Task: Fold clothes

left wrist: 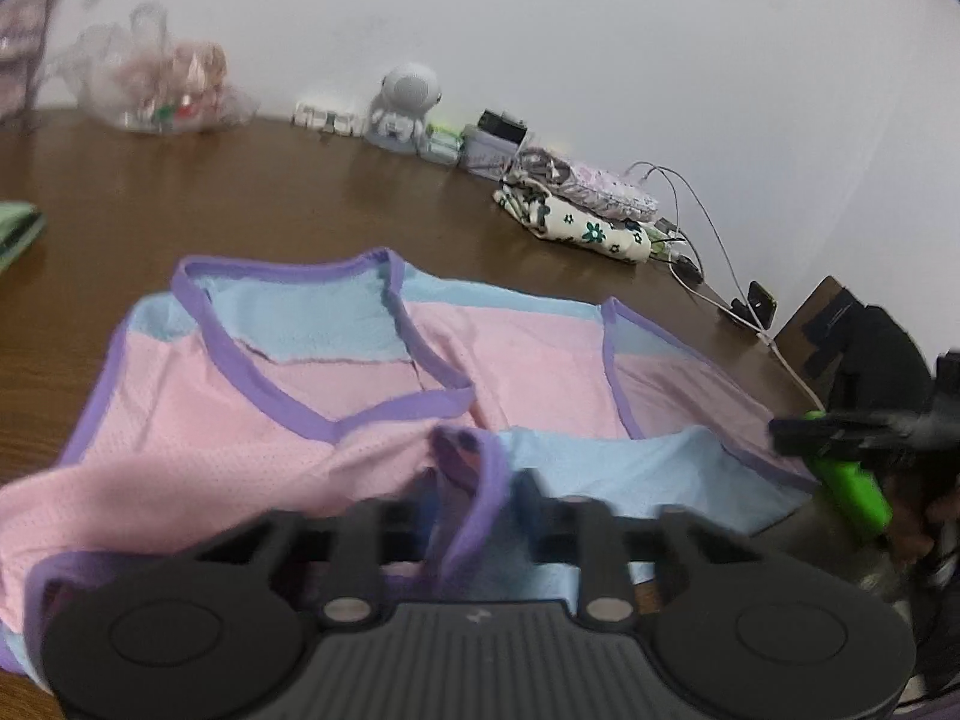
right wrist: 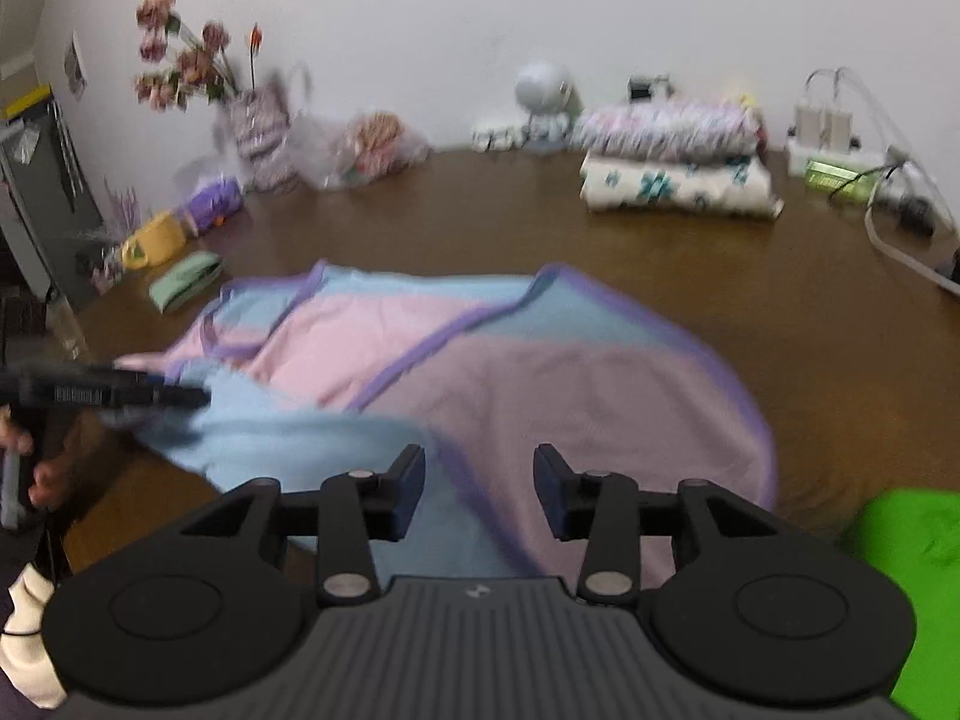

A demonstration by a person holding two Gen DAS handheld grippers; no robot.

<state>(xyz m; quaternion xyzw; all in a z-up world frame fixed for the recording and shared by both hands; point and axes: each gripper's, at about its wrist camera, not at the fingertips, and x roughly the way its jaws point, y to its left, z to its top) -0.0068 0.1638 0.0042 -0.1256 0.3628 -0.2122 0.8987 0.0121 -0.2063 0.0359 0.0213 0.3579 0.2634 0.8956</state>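
Along the far left edge of the brown worktop (right wrist: 540, 228) stands a vase of pink flowers (right wrist: 180, 66), with a purple bundle (right wrist: 213, 201), a yellow cup (right wrist: 153, 246) and a small folded green cloth (right wrist: 186, 288) below it. The left gripper (left wrist: 474, 498) has its jaws pressed together on a purple-trimmed edge of the vest (left wrist: 252, 438), and the fabric bunches up between them. From the other side that same gripper (right wrist: 180, 397) shows as a dark bar gripping the pale blue part, with the person's fingers (right wrist: 45, 480) behind it.

The vest (right wrist: 510, 384), pink and light blue with purple binding, lies spread over the middle of the worktop, its V-neck turned toward the wall and its near hem partly lifted and rumpled.

Farther back against the white wall sit a white astronaut figure (left wrist: 405, 111) and a stack of folded floral clothes (right wrist: 678, 162), well apart from the vest. Cables (left wrist: 708, 222) trail off to the right of that stack.

The right gripper (right wrist: 480, 489) hovers over the vest's lower right part with its jaws spread, and nothing is pinched between them. In the left view it shows at the right edge with a green handle (left wrist: 852, 492).
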